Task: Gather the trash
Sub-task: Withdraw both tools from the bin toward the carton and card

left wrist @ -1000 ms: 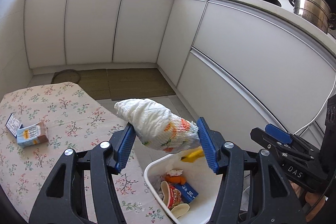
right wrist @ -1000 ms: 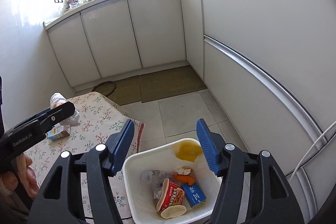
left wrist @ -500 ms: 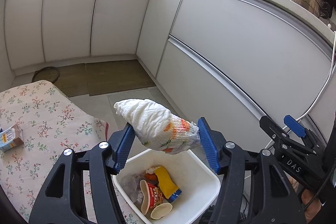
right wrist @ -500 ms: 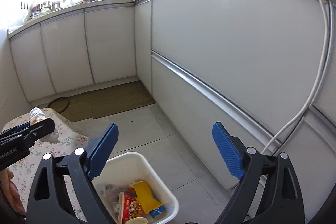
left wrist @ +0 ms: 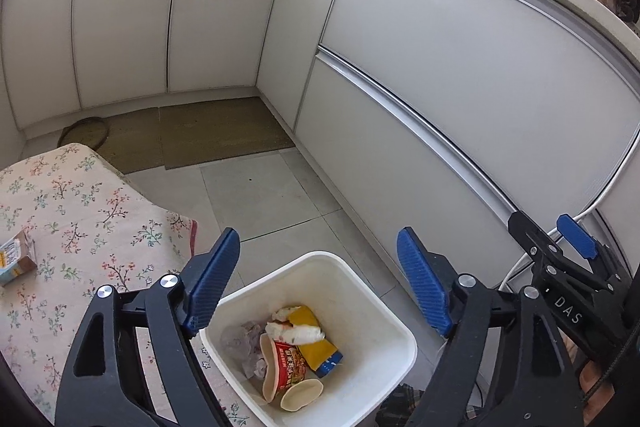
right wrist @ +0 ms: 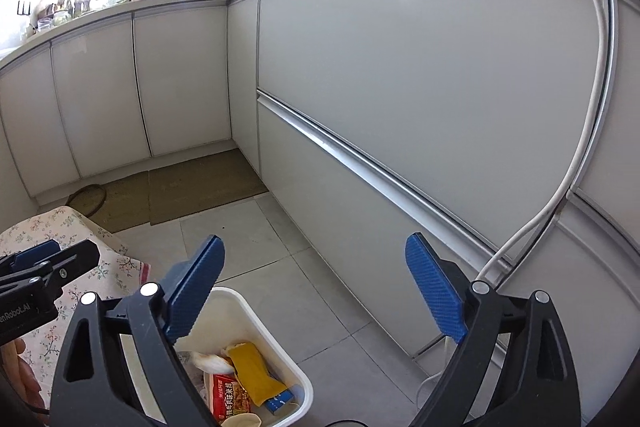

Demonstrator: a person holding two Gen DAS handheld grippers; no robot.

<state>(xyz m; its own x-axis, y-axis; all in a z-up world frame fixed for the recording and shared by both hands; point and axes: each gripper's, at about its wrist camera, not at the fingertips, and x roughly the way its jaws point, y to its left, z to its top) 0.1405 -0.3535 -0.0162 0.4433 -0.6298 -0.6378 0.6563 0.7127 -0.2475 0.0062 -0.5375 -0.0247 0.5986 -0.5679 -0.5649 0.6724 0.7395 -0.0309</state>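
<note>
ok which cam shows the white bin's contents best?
Left wrist. It looks down into the white bin, showing the crumpled wrapper, yellow packet and noodle cup unobstructed. In the right wrist view, the bin sits at the frame bottom, partly hidden behind that hand-held gripper's finger.

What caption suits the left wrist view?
Open left hand-held gripper above a white bin holding a crumpled wrapper.
</note>
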